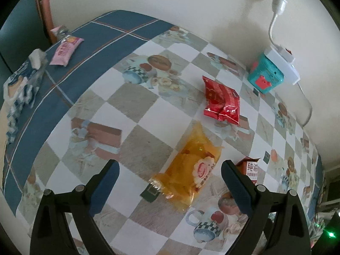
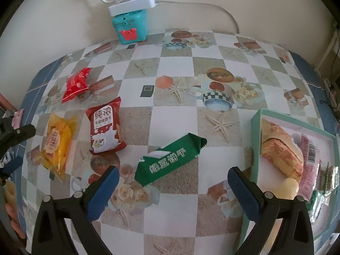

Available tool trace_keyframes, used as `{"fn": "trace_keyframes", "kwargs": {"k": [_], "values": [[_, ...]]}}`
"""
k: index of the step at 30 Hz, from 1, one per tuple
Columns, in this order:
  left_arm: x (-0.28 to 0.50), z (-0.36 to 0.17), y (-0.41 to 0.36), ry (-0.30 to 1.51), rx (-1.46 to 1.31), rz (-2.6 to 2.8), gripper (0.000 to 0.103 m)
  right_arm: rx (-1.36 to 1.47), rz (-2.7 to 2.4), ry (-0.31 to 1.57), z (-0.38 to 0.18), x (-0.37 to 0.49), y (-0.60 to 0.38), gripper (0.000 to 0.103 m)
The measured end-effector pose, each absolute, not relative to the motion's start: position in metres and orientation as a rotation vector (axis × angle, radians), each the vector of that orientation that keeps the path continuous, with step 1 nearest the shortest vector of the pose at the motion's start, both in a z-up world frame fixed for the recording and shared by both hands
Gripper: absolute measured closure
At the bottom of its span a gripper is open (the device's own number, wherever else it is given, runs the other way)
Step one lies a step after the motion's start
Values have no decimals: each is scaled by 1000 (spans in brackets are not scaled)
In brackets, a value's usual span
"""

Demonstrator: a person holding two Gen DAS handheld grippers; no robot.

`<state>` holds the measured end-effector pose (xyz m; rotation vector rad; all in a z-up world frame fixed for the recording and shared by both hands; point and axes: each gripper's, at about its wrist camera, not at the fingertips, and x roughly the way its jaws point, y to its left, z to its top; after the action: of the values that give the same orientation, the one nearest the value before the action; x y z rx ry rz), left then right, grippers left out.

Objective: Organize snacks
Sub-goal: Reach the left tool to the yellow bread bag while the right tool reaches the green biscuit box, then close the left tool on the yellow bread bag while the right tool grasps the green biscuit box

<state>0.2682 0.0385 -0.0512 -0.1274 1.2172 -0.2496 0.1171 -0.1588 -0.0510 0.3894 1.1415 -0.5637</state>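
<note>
My left gripper (image 1: pixel 170 170) is open above the table, its fingers on either side of a yellow snack bag (image 1: pixel 191 167) that lies flat below. Beyond it lies a bright red packet (image 1: pixel 222 102), and a dark red packet (image 1: pixel 249 166) peeks out behind the right finger. My right gripper (image 2: pixel 173 175) is open with a green packet (image 2: pixel 170 160) lying between and just beyond its fingertips. Left of it in the right wrist view lie the dark red packet (image 2: pixel 105 126), the yellow snack bag (image 2: pixel 56 143) and the bright red packet (image 2: pixel 76 84). A mint-edged box (image 2: pixel 255 146) at the right holds several snacks.
A teal toy box (image 2: pixel 130 26) with a white power strip (image 2: pixel 132 3) on top stands against the wall. A pink packet (image 1: pixel 65 50) and a blue-white bag (image 1: pixel 21 89) lie at the table's far left. The left gripper's arm (image 2: pixel 14 136) shows at the left edge.
</note>
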Motion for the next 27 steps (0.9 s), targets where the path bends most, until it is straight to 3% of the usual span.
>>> {"fn": "trace_keyframes", "kwargs": {"k": [13,21,23,26,27], "values": [[273,-70,9,1226,20,-281,6,410,-537,1149,-75,131,-163,1],[271,-77,-7,1232,76,-303,9,456,-541,1128,-80,130,-170,28],[270,-79,-11,1235,86,-308,16,463,-547,1126,-81,129,-172,40],[269,-82,-15,1252,99,-312,47,484,-541,1113,-80,127,-174,43],[269,-84,-16,1261,101,-313,50,489,-538,1111,-80,127,-174,44]]}}
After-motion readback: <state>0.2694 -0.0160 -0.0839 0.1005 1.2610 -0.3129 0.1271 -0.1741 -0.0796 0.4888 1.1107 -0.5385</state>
